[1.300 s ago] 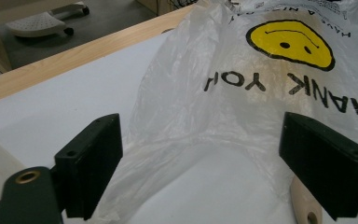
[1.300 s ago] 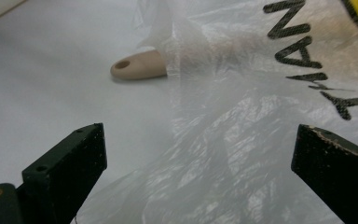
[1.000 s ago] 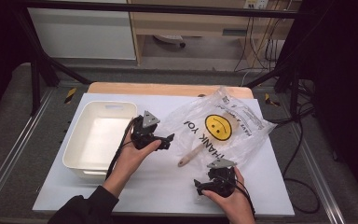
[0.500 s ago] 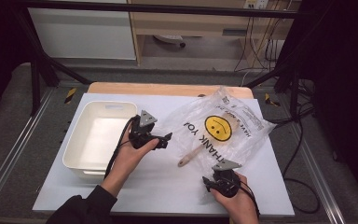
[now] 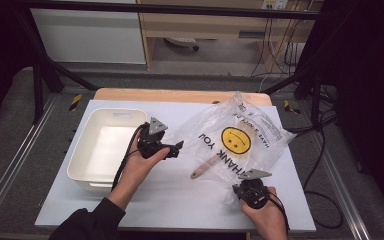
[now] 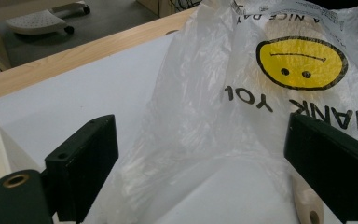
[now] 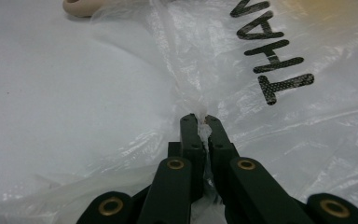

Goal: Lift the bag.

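Right gripper (image 7: 200, 122) is pinched on the plastic bag's (image 5: 240, 135) near edge on the white table (image 5: 180, 195), my left gripper (image 5: 176, 148) gapes at its mouth, so next I grab that film around the wooden handle (image 5: 205, 166).

A white tub (image 5: 108, 150) stands on the left part of the counter (image 5: 180, 200), and its inside holds nothing. Behind the counter, on the floor, a pale cabinet (image 5: 87, 37) stands, with some cables (image 5: 275, 55) hanging at the right.
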Available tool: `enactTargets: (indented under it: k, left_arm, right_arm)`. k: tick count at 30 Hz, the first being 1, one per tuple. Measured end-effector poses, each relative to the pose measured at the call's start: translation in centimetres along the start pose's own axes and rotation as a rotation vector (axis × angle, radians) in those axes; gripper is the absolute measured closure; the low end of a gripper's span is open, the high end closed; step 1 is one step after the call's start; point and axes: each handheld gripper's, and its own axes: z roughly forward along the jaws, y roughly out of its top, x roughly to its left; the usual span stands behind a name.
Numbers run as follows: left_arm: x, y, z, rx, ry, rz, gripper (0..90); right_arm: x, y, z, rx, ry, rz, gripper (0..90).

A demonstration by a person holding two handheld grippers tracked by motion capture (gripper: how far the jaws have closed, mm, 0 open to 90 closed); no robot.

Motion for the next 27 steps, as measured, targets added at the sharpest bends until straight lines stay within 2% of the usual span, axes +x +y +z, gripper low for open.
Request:
enactTargets:
  k: [2,6,12,16,20,27]
  left_arm:
    - [-0.1,-0.1,0.1,0.009,-0.003,0.012,10.3]
    - [-0.4,-0.4,0.7,0.017,-0.008,0.003,10.3]
    - [-1.5,-1.1,2.3,0.059,-0.010,0.018,10.8]
    - [-1.5,-1.7,4.1,0.088,-0.004,0.002,11.6]
    - [-1.3,-2.2,5.3,0.110,0.018,0.010,12.9]
    - [-0.7,-4.1,7.2,0.152,0.036,-0.024,15.0]
  right_arm:
    - [-0.6,-0.4,-0.5,-0.005,0.000,0.012,89.7]
    - [-2.0,-1.1,-1.3,-0.012,-0.027,0.032,89.7]
    - [-3.7,-1.6,-2.1,-0.032,-0.046,0.070,89.7]
    - [-3.5,-1.7,-1.8,-0.026,-0.031,0.061,89.6]
    - [-3.3,-1.5,-1.6,-0.030,-0.015,0.050,89.6]
    - [-3.2,-1.4,-1.4,-0.035,-0.004,0.040,89.6]
